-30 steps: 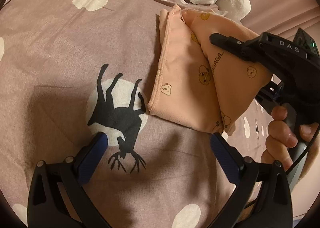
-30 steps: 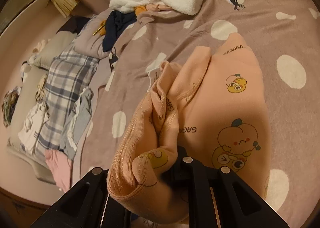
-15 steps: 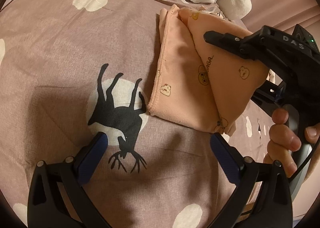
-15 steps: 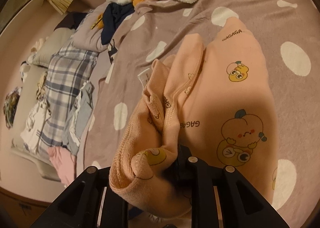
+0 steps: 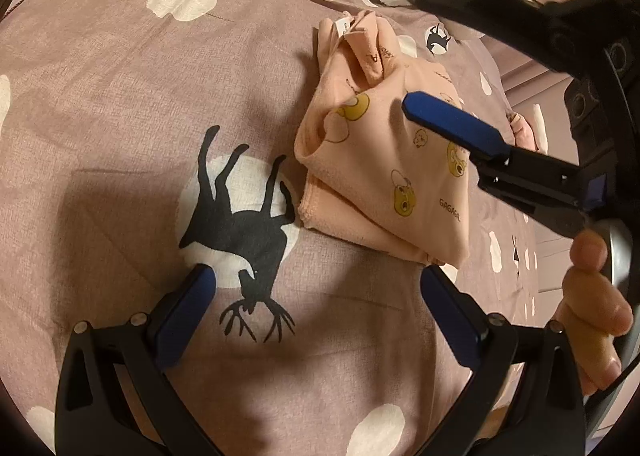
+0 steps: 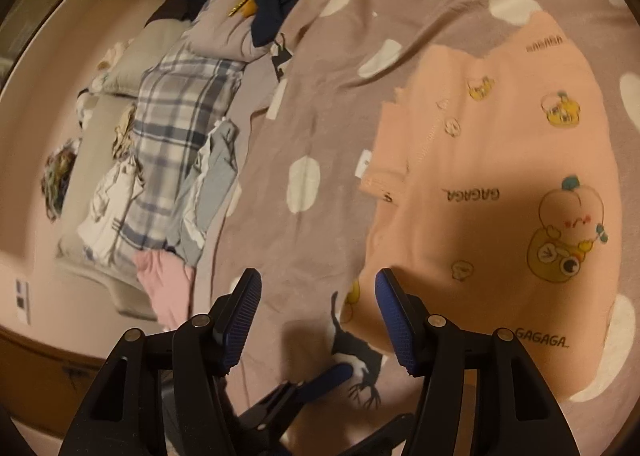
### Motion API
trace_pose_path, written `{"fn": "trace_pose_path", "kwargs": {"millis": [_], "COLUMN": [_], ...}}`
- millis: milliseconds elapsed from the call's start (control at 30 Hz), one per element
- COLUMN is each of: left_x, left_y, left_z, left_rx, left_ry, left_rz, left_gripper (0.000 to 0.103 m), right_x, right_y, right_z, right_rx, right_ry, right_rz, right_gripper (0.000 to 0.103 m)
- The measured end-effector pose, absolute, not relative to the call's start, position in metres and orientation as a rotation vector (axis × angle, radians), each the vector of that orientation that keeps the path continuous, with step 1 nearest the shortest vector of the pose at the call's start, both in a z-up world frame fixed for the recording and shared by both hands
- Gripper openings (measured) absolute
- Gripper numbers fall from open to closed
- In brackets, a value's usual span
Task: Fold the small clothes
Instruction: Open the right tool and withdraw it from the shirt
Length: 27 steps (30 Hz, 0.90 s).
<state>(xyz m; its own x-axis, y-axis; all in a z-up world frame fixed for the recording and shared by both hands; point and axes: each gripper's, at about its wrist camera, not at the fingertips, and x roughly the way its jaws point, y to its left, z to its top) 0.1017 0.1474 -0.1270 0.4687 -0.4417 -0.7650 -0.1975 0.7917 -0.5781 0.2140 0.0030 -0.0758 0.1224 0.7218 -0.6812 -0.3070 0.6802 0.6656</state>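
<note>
The folded garment (image 5: 384, 159) is laid on the bed (image 5: 120, 95). The right claw (image 6: 318, 320) is being spread, nothing between its pads; the left claw (image 5: 316, 308) is held spread, empty.

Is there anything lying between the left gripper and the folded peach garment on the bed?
Nothing visible. Only bare bedspread with the deer print separates the open left gripper from the peach garment.

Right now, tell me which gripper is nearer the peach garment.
Right. The right gripper hovers directly over the peach garment, jaws opening, nothing between them. The left gripper sits just short of its near edge.
</note>
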Motion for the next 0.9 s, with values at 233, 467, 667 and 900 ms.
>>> {"fn": "trace_pose_path", "kwargs": {"millis": [233,467,667,900], "left_x": [0.097,0.098,0.104,0.108], "left_y": [0.151,0.158,0.162,0.167], "left_z": [-0.128,-0.131,-0.13,-0.13], "left_rx": [-0.67,-0.683,-0.718,-0.736], "left_ry": [1.097,1.115,1.126,1.128], "left_rz": [-0.176,-0.171,-0.173,-0.185], "left_gripper": [0.103,0.1,0.102,0.102], "right_x": [0.239,0.267,0.268,0.273], "right_y": [-0.006,-0.005,0.003,-0.019], "right_z": [-0.076,-0.105,-0.105,-0.099], "right_rx": [0.432,0.529,0.604,0.697], "right_ry": [1.196,1.238,1.238,1.268], "right_rz": [0.692,0.626,0.788,0.918], "right_gripper": [0.067,0.074,0.082,0.082]}}
